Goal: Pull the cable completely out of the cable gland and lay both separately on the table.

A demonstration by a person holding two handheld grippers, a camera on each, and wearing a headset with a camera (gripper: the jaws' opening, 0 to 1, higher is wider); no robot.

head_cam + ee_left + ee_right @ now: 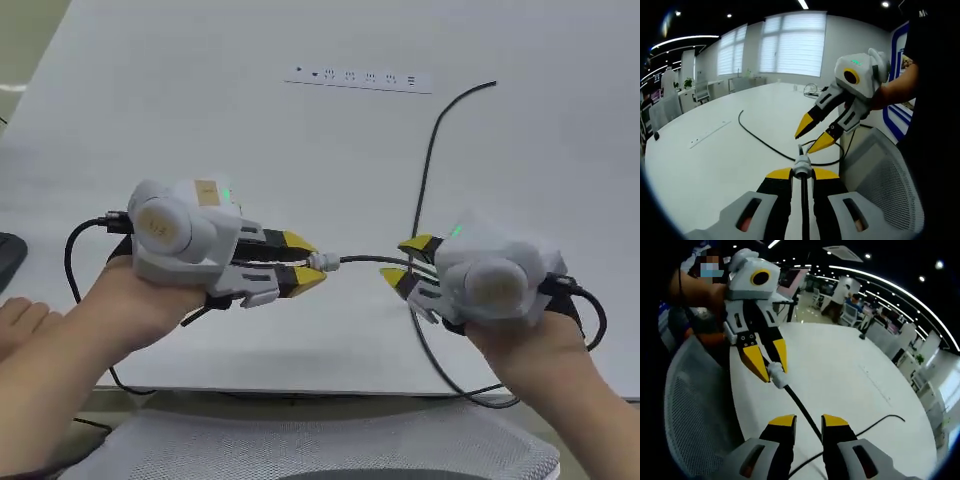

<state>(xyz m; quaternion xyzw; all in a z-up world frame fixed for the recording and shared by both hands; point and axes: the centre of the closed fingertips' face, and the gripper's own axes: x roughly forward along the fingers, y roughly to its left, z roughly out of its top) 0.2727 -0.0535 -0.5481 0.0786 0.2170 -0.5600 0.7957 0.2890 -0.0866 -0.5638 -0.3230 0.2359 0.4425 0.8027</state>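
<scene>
A white cable gland (322,263) is pinched between the yellow fingertips of my left gripper (312,262), held above the front of the white table (200,120). A thin black cable (425,170) runs out of the gland to the right, passes between the jaws of my right gripper (405,264), then curves away across the table. In the left gripper view the left gripper (802,174) is shut on the gland (802,164). The right gripper (809,421) stands open, with the cable (802,407) lying in the gap between its jaws.
A white power strip (358,78) lies at the back of the table. A grey mesh chair (330,440) sits below the table's front edge. Black lead wires hang from both grippers over that edge. A dark object (8,255) is at the far left.
</scene>
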